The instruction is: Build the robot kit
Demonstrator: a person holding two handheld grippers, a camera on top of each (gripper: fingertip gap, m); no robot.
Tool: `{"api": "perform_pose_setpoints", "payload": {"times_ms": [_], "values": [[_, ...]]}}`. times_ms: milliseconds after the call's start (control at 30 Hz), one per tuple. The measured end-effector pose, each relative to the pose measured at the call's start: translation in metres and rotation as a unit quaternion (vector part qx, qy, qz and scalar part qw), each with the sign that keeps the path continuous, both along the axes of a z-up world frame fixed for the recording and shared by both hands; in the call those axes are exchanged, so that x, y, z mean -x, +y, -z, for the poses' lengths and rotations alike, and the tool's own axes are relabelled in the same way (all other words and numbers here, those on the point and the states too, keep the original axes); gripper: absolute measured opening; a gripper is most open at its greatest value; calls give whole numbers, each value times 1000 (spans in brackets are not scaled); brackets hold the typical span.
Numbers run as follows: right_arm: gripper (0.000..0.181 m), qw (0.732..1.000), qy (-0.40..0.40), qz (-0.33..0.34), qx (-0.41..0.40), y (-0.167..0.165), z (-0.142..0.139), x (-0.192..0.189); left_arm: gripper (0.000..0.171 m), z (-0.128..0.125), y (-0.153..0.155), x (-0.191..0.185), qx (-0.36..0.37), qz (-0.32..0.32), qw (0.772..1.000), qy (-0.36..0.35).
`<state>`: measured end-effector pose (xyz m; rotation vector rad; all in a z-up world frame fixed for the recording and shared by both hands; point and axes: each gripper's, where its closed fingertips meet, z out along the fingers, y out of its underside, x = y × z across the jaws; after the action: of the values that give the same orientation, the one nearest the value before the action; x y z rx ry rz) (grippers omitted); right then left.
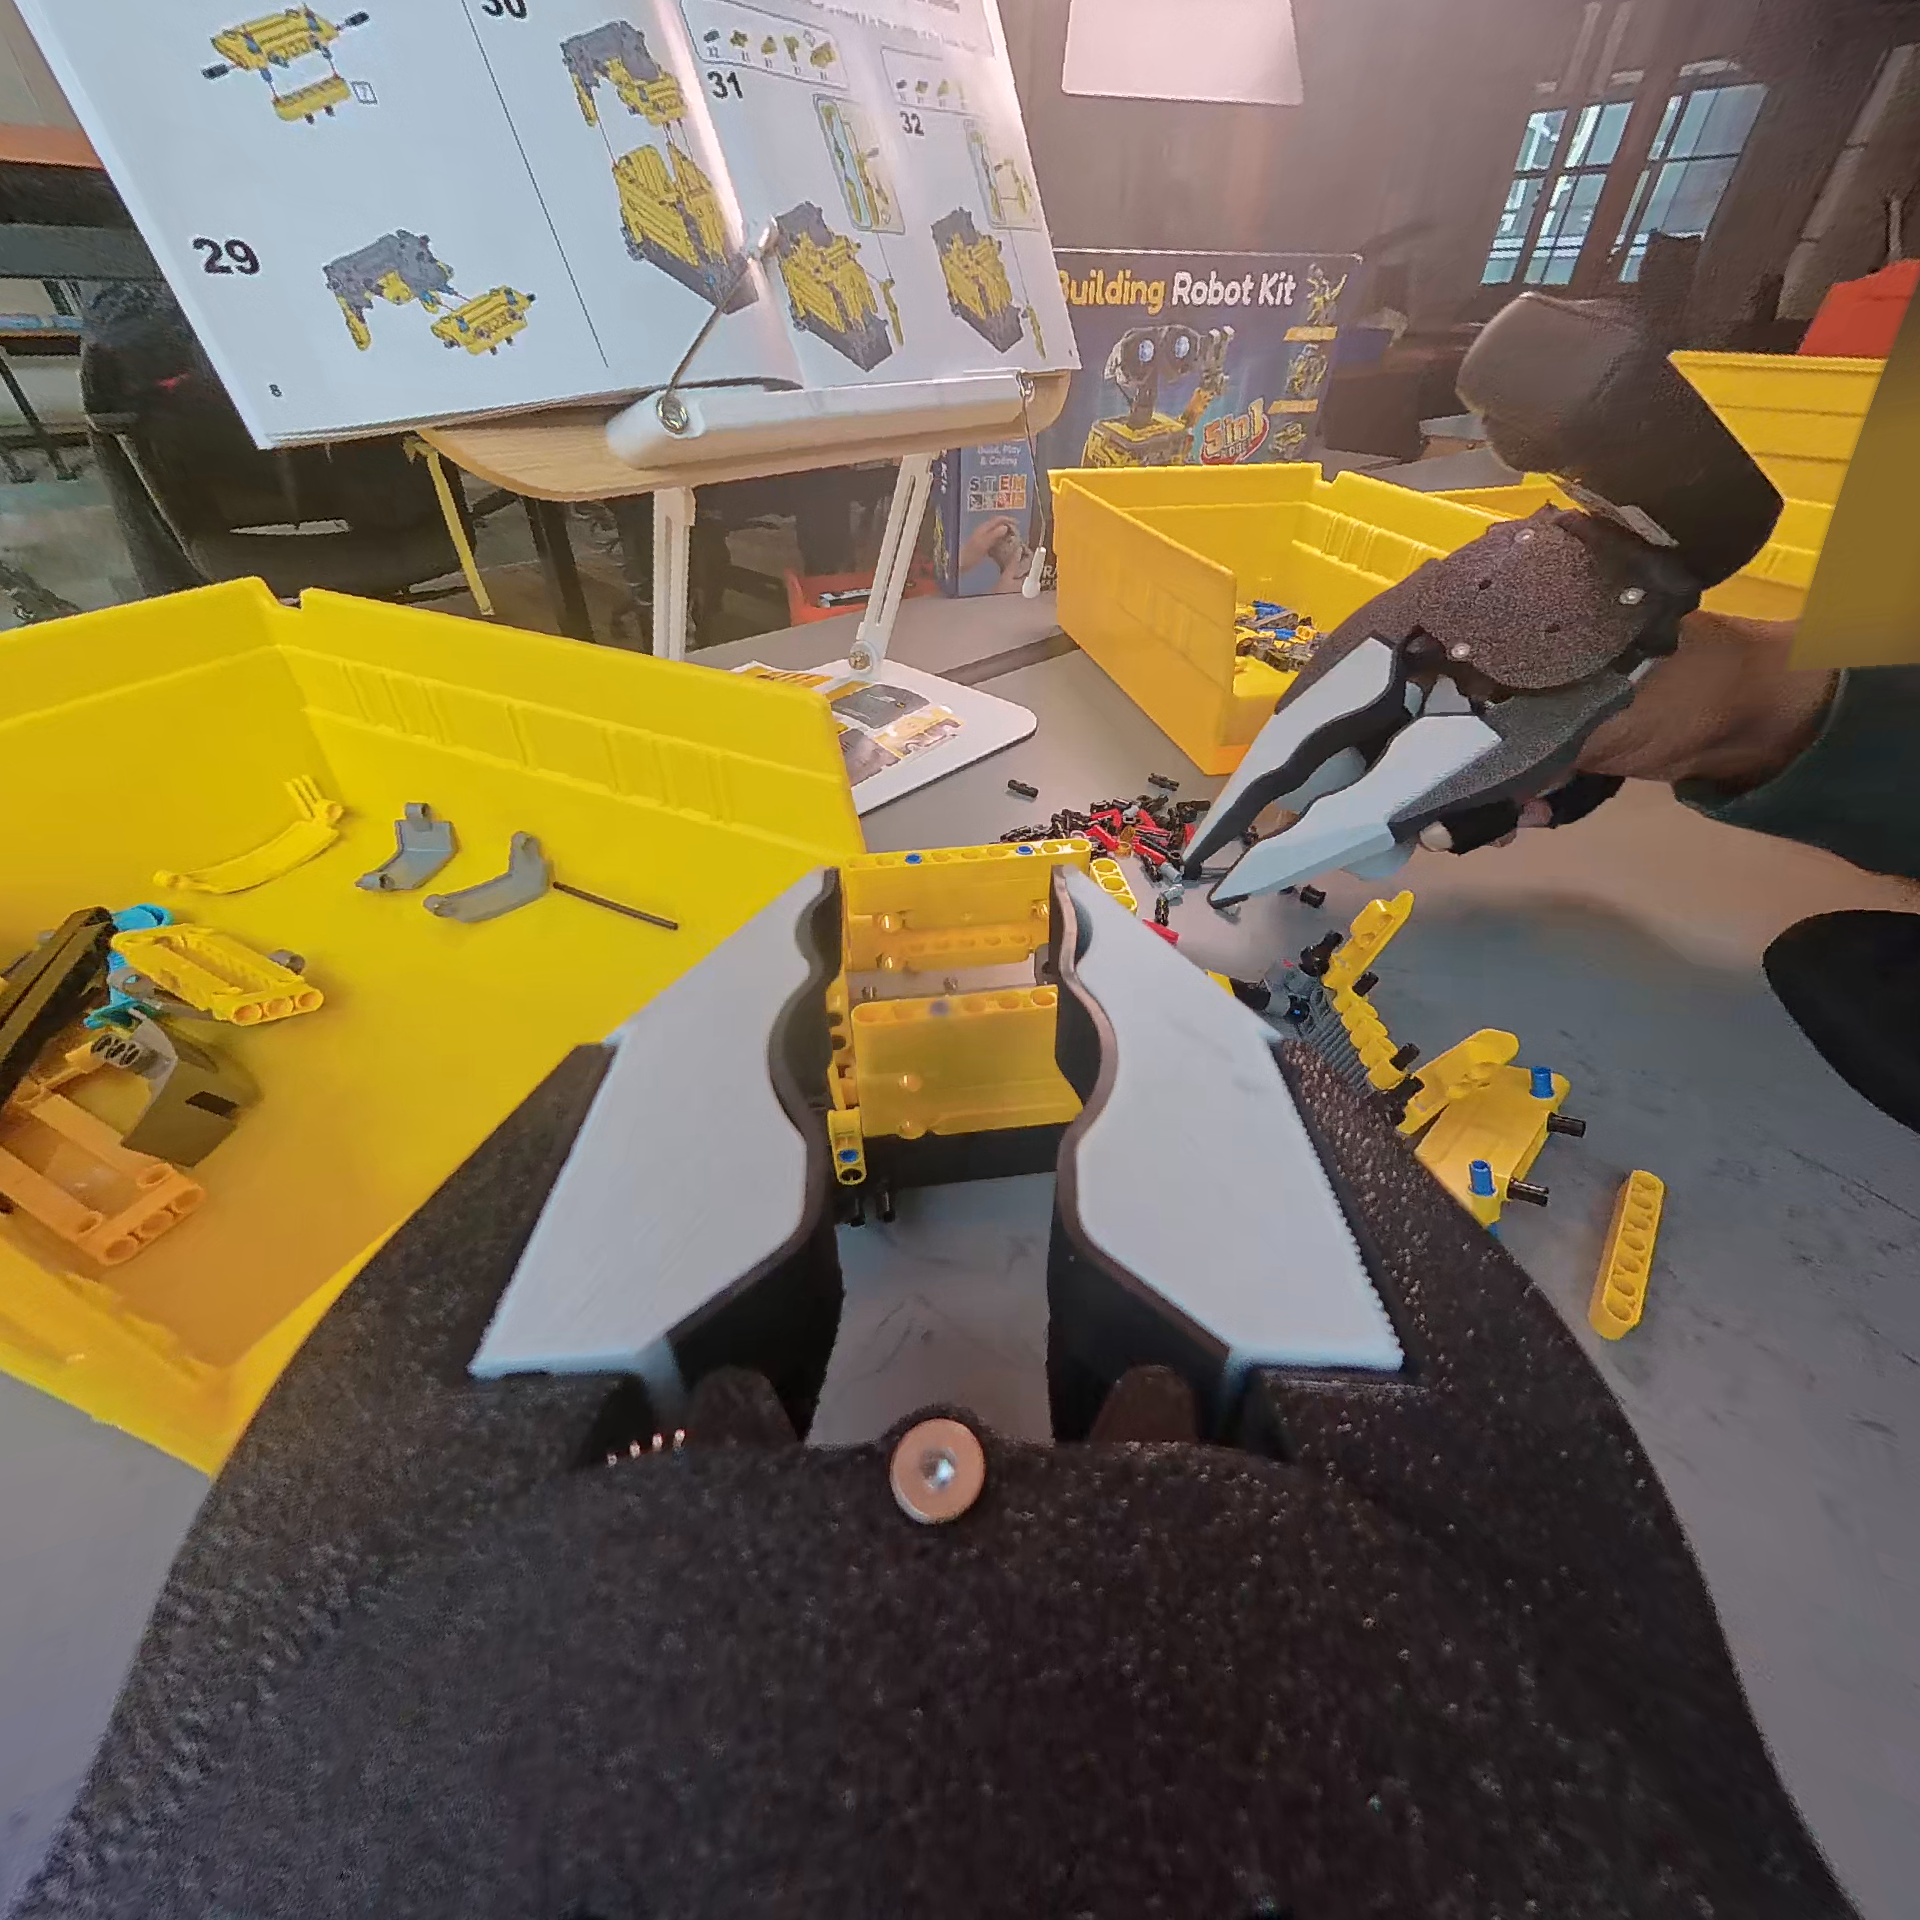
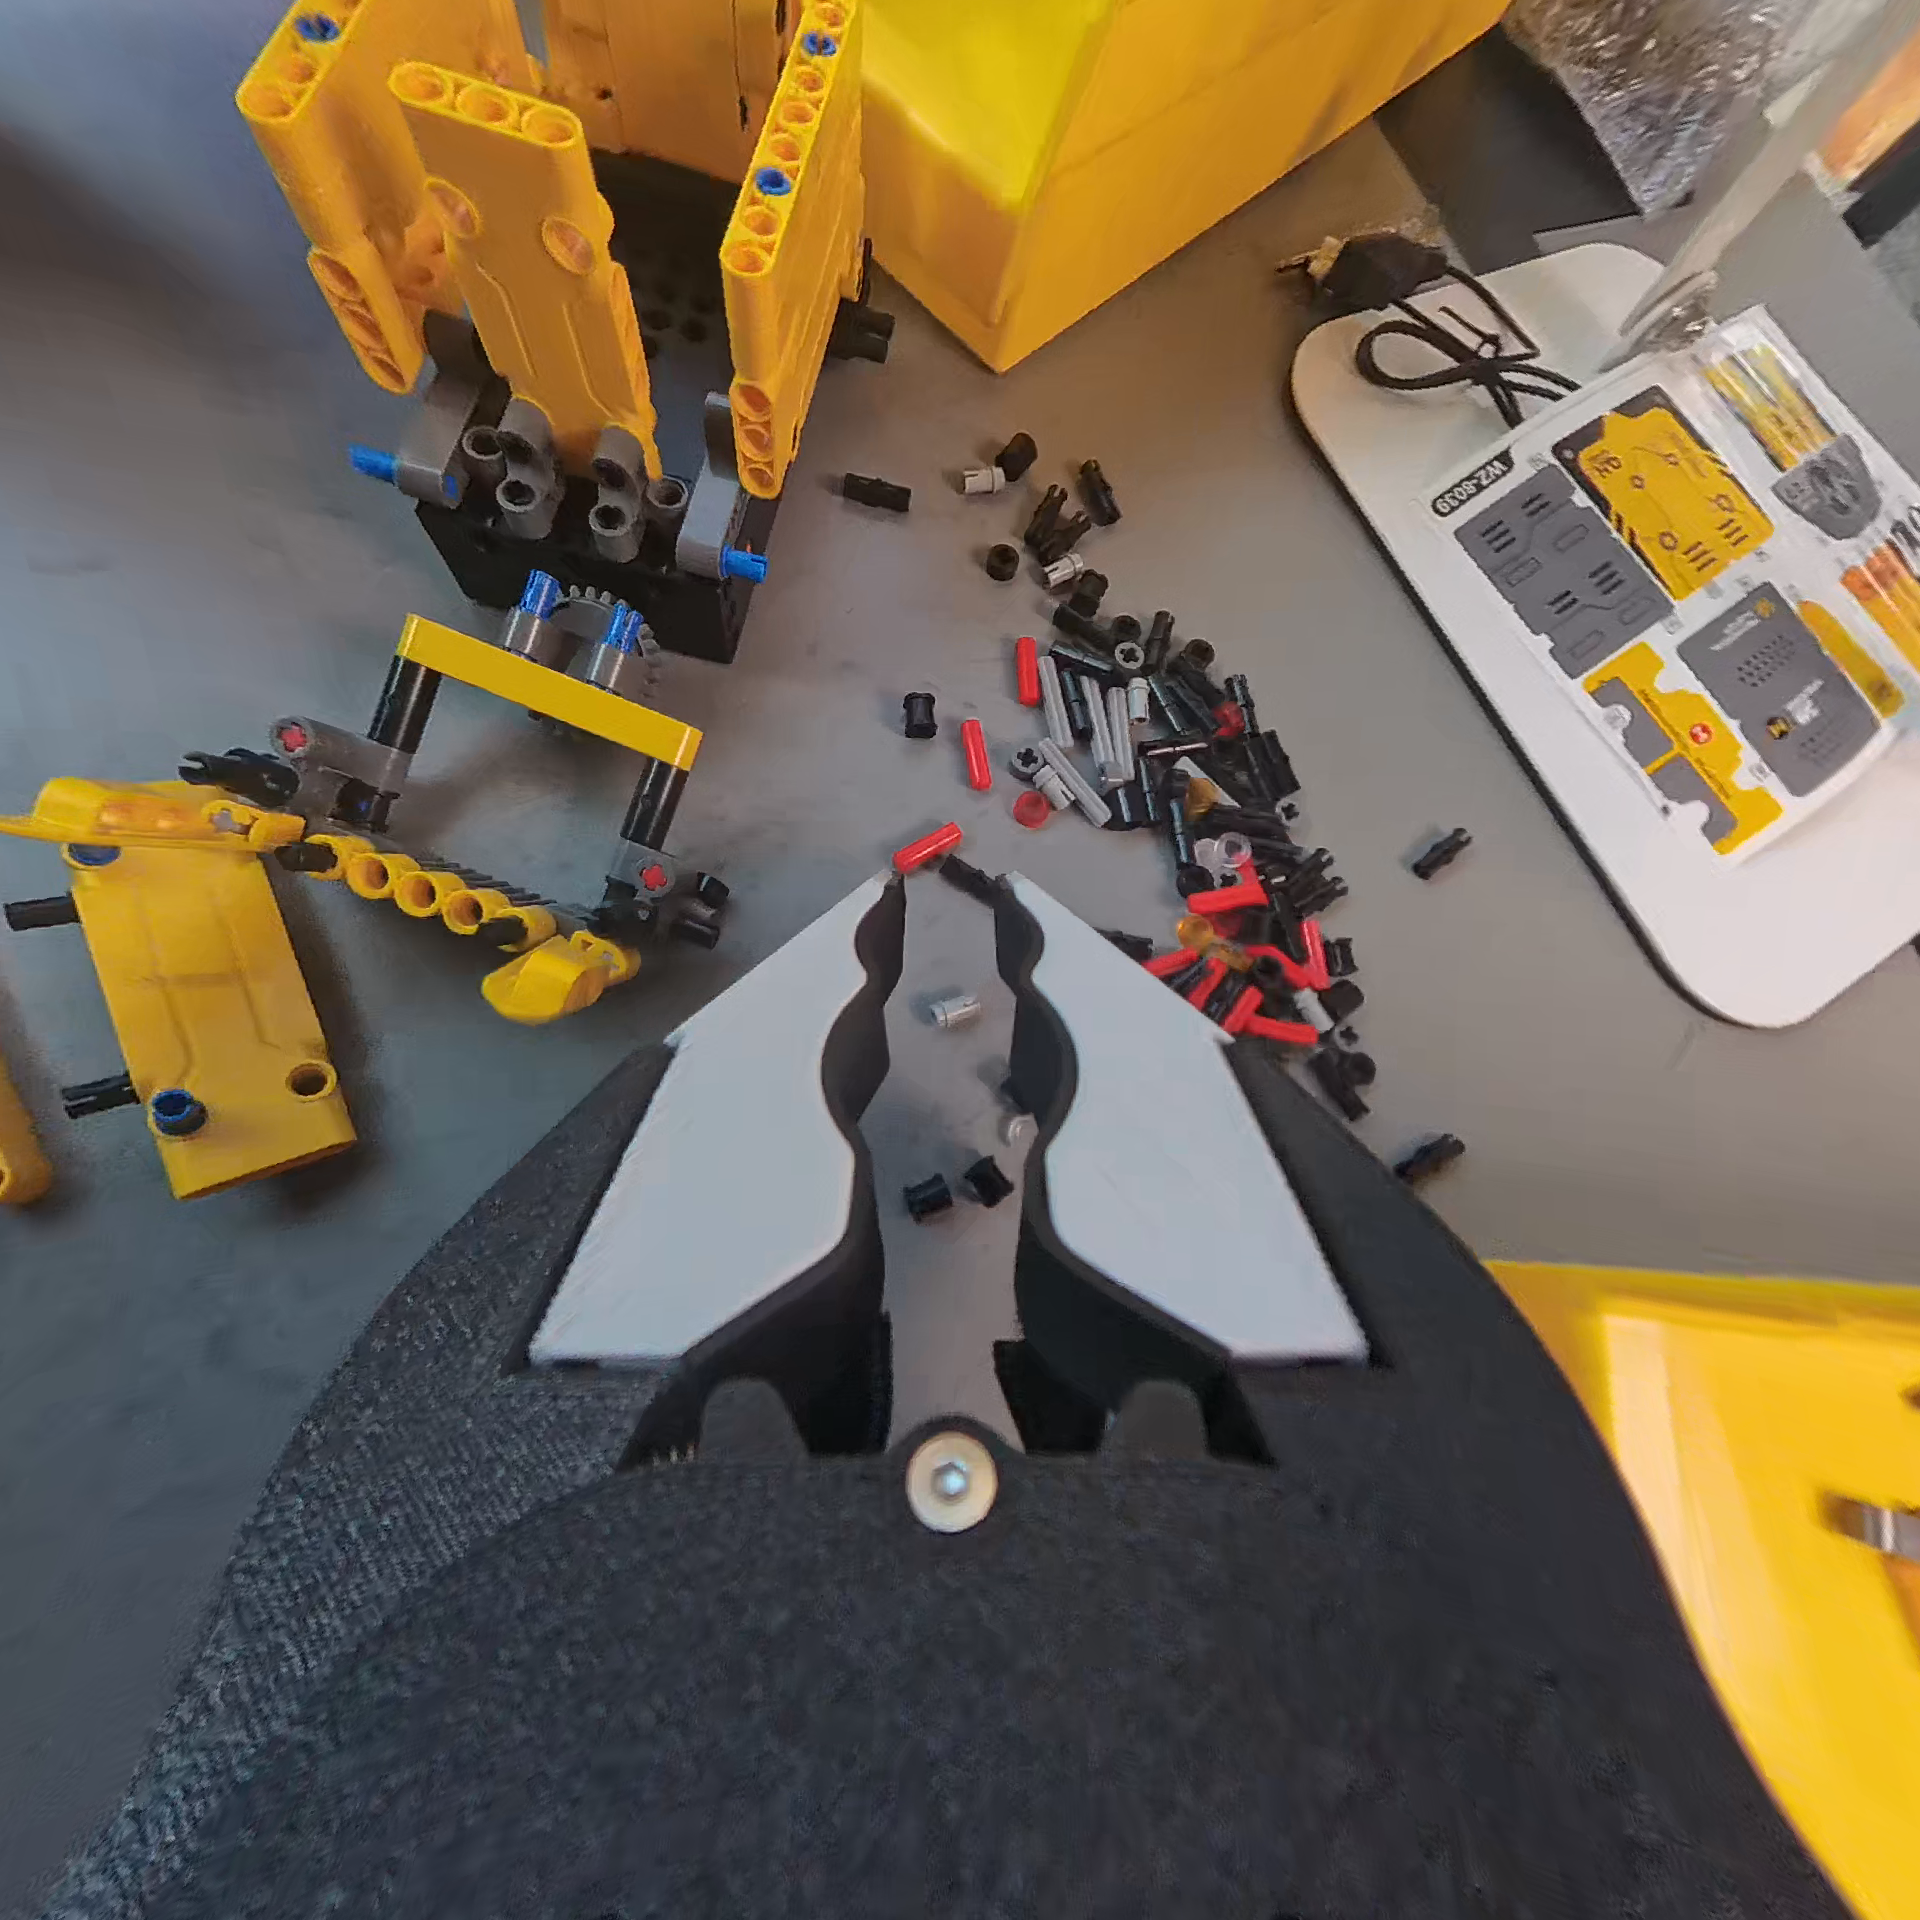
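Observation:
My left gripper (image 1: 951,894) is shut on a yellow-and-black brick model (image 1: 951,997), one finger on each side wall, and the model stands on the grey table. The same model shows at the top left of the right wrist view (image 2: 582,260). My right gripper (image 2: 951,881) is open by a narrow gap, tips down at the near edge of a pile of small black, red and grey pins (image 2: 1174,748). A red pin (image 2: 928,847) lies at its left tip and a black pin (image 2: 966,878) lies between the tips. The right gripper also shows in the left wrist view (image 1: 1210,883).
A yellow bin (image 1: 416,1039) with loose parts sits left of the model. An instruction booklet (image 1: 571,208) stands on a stand behind, with a kit box (image 1: 1195,353) and another yellow bin (image 1: 1164,582). A yellow sub-assembly (image 2: 540,686), a panel (image 2: 197,987) and a sticker sheet (image 2: 1683,623) lie on the table. One gripper's finger ends stand about 20 cm off the other's.

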<state>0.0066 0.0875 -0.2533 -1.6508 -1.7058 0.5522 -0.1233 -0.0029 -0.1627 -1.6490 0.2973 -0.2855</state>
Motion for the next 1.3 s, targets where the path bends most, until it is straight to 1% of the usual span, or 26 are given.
{"api": "perform_pose_setpoints", "payload": {"times_ms": [100,200,267,300,367,467,533,600,633,700,733,767,833,900,933,1000,1067,1133,1200,1267,1300], "values": [[16,997,-62,-48,-18,3,7,4,38,1,0,-1,2,2,1000,3],[16,991,-108,-75,6,4,15,7,38,2,0,-3,7,9,1000,2],[14,989,-121,-80,26,5,19,9,38,2,-1,-4,8,12,1000,2],[8,988,-123,-81,40,5,19,10,38,2,-1,-5,8,14,1000,3],[8,986,-132,-81,60,4,20,10,37,1,-1,-6,7,18,1000,2],[7,985,-140,-84,53,1,18,2,37,1,-2,-8,9,23,1000,-1],[7,988,-104,-102,57,-15,3,-4,37,0,-3,-10,8,27,1000,-2],[7,986,-67,-137,69,-46,-15,-17,36,-1,-3,-11,7,29,1000,0],[7,984,-62,-155,70,-62,-20,-27,36,-1,-4,-12,6,30,1000,1],[8,976,-78,-191,76,-97,-16,-50,36,0,-4,-14,7,33,999,1],[8,975,-85,-193,66,-106,-10,-58,36,0,-3,-14,8,34,999,1],[8,976,-90,-190,61,-113,-5,-64,35,2,-3,-16,10,36,999,1],[8,972,-103,-190,87,-130,8,-72,35,4,-3,-18,14,38,999,4],[9,972,-120,-184,77,-134,21,-77,35,6,-3,-18,15,36,999,13],[8,974,-106,-183,79,-135,19,-75,35,7,-2,-18,15,34,999,18],[8,974,-110,-181,80,-136,20,-76,35,9,-2,-17,16,30,999,27],[17,973,-115,-188,67,-134,20,-76,35,10,-2,-16,17,28,999,32],[19,978,-94,-179,53,-122,6,-69,35,10,-2,-16,18,26,999,32],[18,988,-43,-143,44,-95,-18,-54,34,11,-1,-16,19,28,999,31],[17,997,-14,-75,17,-51,-33,-41,35,11,-2,-17,20,30,999,31],[16,999,-15,-43,-3,-28,-35,-36,34,11,-2,-18,20,32,999,32]]}}
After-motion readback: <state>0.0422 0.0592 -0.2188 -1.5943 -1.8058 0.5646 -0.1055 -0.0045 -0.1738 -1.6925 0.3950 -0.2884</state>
